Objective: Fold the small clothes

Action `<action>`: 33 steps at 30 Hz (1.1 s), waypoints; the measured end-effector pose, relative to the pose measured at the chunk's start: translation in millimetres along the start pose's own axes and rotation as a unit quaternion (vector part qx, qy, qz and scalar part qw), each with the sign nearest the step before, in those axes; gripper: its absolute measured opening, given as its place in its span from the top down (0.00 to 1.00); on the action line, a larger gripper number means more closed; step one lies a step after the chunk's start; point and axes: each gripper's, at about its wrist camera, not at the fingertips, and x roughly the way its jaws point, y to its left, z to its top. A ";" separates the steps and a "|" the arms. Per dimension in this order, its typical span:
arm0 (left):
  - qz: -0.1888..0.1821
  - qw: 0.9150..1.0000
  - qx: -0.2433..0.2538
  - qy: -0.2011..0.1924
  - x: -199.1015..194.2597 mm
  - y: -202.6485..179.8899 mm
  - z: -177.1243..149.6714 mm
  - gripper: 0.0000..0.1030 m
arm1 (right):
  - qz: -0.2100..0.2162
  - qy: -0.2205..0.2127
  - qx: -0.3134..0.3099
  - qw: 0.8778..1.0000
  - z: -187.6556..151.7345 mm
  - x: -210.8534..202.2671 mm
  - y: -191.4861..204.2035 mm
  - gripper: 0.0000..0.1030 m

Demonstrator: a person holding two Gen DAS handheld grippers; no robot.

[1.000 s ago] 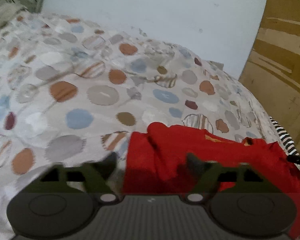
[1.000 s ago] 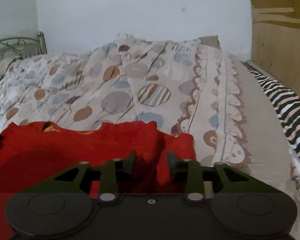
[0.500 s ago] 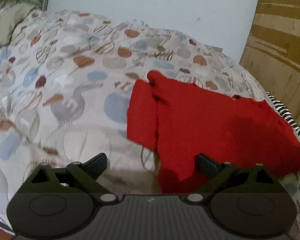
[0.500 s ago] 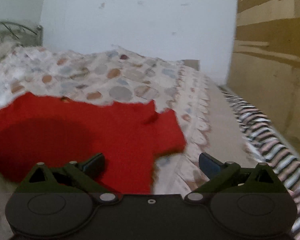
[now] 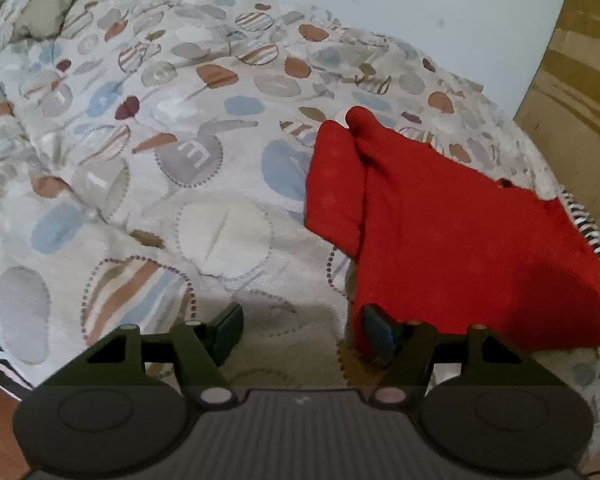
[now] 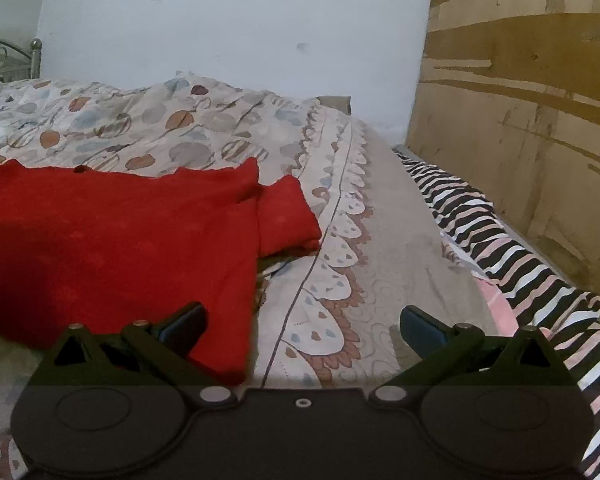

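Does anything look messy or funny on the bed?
A little. The red shirt lies spread out but not smooth: the seam at its right sleeve is puckered, and a bit of dark cloth pokes out from under the sleeve. The blanket under it is rumpled too.

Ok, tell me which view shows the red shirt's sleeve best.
The right wrist view: the red shirt has one sleeve lying flat and whole. The left wrist view shows the other sleeve, more foreshortened.
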 end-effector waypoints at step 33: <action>-0.048 0.998 0.011 -0.050 4.7 -35.4 19.1 0.00 | 0.107 -0.088 -0.048 0.989 31.7 -14.7 108.6 0.00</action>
